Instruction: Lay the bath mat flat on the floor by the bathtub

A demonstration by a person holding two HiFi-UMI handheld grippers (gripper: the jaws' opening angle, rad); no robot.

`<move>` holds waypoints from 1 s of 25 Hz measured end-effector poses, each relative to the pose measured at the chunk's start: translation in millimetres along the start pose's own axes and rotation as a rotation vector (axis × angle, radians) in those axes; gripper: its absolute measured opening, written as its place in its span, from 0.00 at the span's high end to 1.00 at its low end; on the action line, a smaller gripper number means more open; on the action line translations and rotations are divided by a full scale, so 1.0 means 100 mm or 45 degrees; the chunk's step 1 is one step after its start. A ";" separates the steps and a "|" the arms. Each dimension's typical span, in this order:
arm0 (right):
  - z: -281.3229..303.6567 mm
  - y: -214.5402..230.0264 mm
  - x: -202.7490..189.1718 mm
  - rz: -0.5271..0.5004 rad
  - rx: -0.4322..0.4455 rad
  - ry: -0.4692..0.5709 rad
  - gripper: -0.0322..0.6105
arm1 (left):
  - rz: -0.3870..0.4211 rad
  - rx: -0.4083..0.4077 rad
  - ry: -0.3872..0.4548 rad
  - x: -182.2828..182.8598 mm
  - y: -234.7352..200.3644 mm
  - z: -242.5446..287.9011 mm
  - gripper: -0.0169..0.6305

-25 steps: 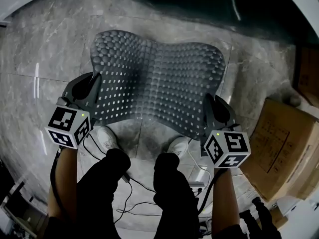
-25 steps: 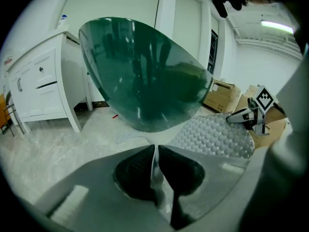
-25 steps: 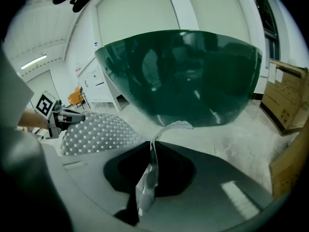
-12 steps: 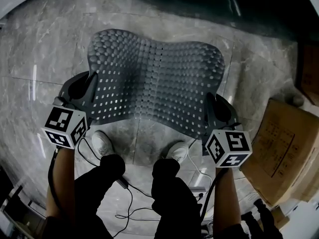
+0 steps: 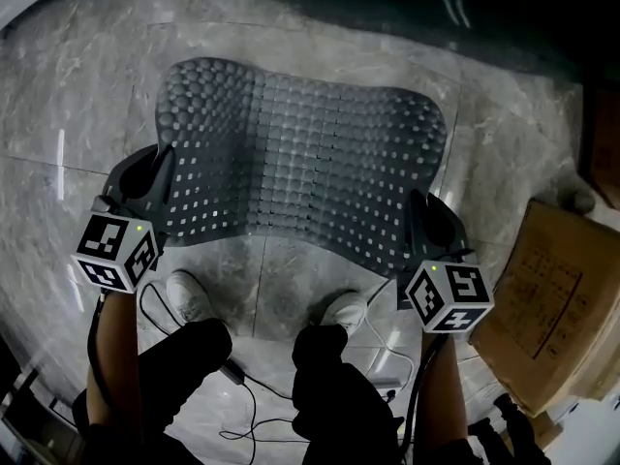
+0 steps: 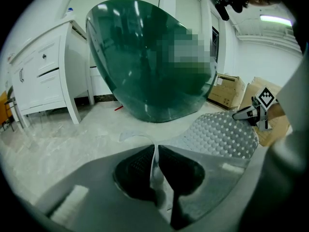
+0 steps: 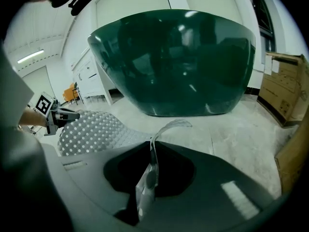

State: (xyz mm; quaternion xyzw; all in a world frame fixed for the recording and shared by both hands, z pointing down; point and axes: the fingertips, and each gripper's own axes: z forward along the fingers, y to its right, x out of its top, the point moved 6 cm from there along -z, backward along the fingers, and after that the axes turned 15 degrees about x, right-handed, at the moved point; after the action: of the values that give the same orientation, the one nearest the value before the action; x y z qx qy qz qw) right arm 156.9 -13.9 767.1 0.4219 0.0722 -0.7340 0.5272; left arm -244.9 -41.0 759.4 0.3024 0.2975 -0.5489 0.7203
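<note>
Holding the bath mat point(image 5: 300, 153) spread just in front of the bathtub point(image 6: 149, 62); left tool point(image 5: 163, 177) and right tool point(image 5: 417, 223) each clamped on a corner farthest from the tub.

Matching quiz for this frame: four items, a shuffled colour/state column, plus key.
1. bath mat
2. bathtub
3. cardboard box
4. left gripper

A. dark green
B. brown, on the person's right
C. shut on a mat corner
D. grey, studded, perforated

Pairs: 1-D, 2-A, 3-B, 4-C.
</note>
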 end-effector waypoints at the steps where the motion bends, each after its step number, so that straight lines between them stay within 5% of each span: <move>1: 0.01 0.04 -0.04 0.007 -0.009 0.002 0.87 | 0.002 0.004 -0.001 -0.05 -0.03 0.03 0.93; 13: 0.18 0.46 -0.45 -0.003 -0.052 -0.005 0.87 | 0.009 0.085 -0.024 -0.55 -0.31 0.33 0.93; 20: 0.20 0.77 -0.75 0.096 -0.105 0.011 0.88 | 0.059 0.117 -0.032 -0.81 -0.47 0.53 0.93; 25: 0.26 0.92 -0.91 0.032 -0.159 -0.017 0.88 | 0.067 0.170 -0.041 -1.03 -0.65 0.61 0.93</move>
State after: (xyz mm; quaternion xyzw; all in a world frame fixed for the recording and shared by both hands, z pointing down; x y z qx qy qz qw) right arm 227.9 -3.2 878.1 0.3842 0.1090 -0.7241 0.5622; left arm -324.7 -38.2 870.1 0.3484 0.2404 -0.5531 0.7175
